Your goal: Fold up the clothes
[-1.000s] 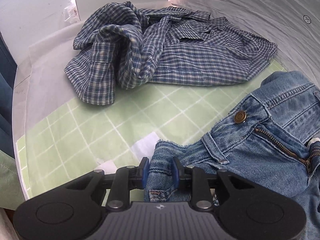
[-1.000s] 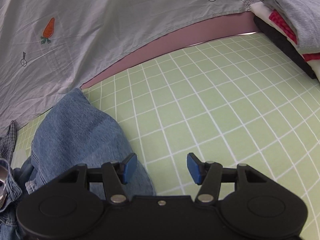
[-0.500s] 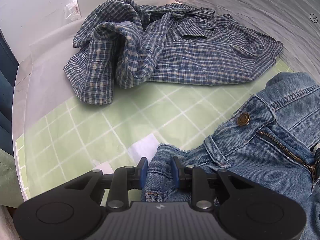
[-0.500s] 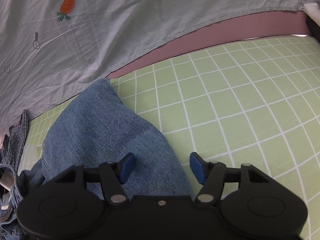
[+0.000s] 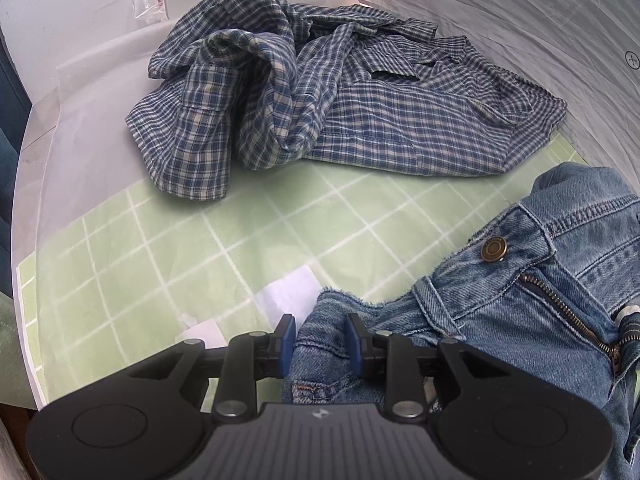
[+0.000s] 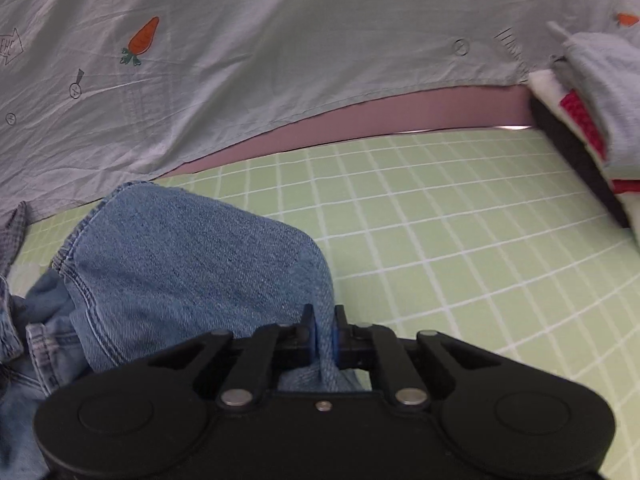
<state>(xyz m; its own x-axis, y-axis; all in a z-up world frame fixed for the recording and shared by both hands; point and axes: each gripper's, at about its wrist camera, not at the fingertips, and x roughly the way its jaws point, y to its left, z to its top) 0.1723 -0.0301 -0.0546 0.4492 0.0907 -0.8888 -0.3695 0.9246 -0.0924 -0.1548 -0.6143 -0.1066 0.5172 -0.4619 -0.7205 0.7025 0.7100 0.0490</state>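
Blue jeans (image 5: 500,312) lie crumpled on a green grid mat (image 5: 200,248), waistband, brass button and open zip facing up. My left gripper (image 5: 321,336) has a bunch of waistband denim between its blue pads; the jaws are opening slightly, but the pads still touch the cloth. In the right wrist view a folded jeans leg (image 6: 180,264) rests on the mat (image 6: 460,220). My right gripper (image 6: 323,332) is closing tight on a fold at that leg's edge.
A rumpled blue plaid shirt (image 5: 360,112) lies beyond the jeans on the left. A grey sheet with carrot prints (image 6: 280,60) covers the back. A stack of folded clothes (image 6: 592,92) sits at the right edge. White paper scraps (image 5: 288,292) lie by the left gripper.
The right gripper slid left over the jeans leg and shut on a fold of it. The left gripper kept its place on the waistband, with its pads a little wider apart.
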